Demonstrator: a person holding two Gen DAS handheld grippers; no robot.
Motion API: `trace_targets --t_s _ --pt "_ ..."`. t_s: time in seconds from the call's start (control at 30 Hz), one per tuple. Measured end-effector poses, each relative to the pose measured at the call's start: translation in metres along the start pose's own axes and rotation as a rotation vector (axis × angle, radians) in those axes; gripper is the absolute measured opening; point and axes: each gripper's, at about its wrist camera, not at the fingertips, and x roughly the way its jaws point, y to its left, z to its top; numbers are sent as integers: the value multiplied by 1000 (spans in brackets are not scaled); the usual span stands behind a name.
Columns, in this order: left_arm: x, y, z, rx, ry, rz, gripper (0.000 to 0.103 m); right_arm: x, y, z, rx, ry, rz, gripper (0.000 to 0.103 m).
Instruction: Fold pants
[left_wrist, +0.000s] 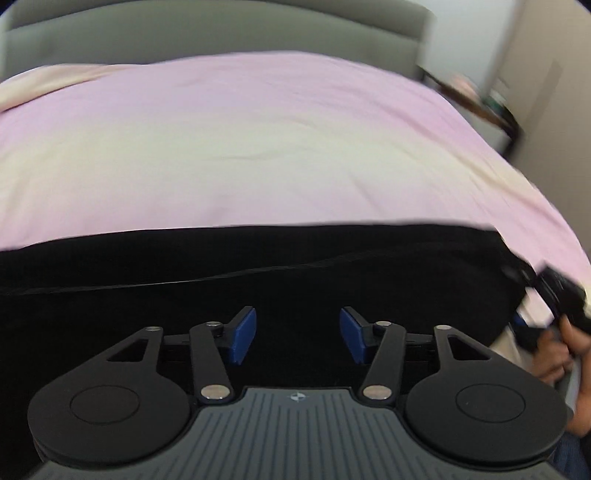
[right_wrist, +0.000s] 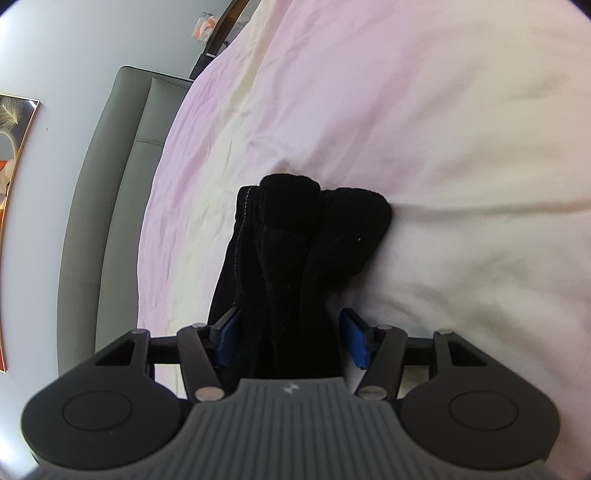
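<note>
The black pants (left_wrist: 258, 266) lie flat across the near part of the pink bed sheet (left_wrist: 258, 147). My left gripper (left_wrist: 297, 334) is open just above the dark cloth, with nothing between its blue pads. In the right wrist view, a bunched end of the pants (right_wrist: 295, 251) runs between the spread blue pads of my right gripper (right_wrist: 291, 338). The jaws stand wide on either side of the cloth and do not pinch it. The right gripper and the hand holding it also show at the right edge of the left wrist view (left_wrist: 554, 291).
A grey upholstered headboard (left_wrist: 221, 33) stands at the far end of the bed. A dark wooden bedside table (left_wrist: 476, 99) is at the far right. White walls surround the bed, with a framed picture (right_wrist: 11, 147) on one.
</note>
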Motion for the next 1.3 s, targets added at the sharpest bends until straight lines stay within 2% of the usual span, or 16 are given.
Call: trace_targets --t_s 0.07,0.17,0.27,0.4,0.47,0.53,0.63,0.77,0.87,0.97,1.03,1.07,1.13,1.23,1.3 --pt "25 -33 6 71 22 -29 60 3 1 0 -13 4 1 55" --pt "56 -63 12 120 57 -63 60 8 4 -1 -41 22 5 51" --pt "89 -73 2 149 149 -32 60 16 6 -2 -58 31 6 49" --pt "107 -75 -20 157 148 -12 63 21 4 -2 -71 42 10 47" --pt "106 -77 -18 144 151 -10 63 24 5 -2 -81 44 8 43" --pt "97 -78 -14 135 138 -13 63 26 6 -2 -105 52 -5 29" --pt "69 -71 -12 98 104 -30 63 24 -1 1 -71 58 4 22" --pt "21 -47 -26 59 22 -26 68 21 -5 1 -39 57 16 19" --pt "12 -19 -43 -8 53 35 70 19 4 0 -88 43 2 17" --pt "20 9 -59 -116 78 -20 70 7 27 -6 -160 -9 -4 15" --pt "26 18 -61 -148 85 -53 70 -8 58 -20 -270 -80 10 15" --pt "26 23 -59 -178 90 -67 69 -17 80 -32 -375 -122 23 15" --pt "18 33 -52 -263 90 -98 63 -38 131 -71 -674 -218 66 15" --pt "-14 56 -49 -358 3 -124 65 -64 178 -139 -1066 -304 222 14" --pt "-37 74 -52 -397 -58 -85 71 -68 190 -188 -1297 -310 291 14"
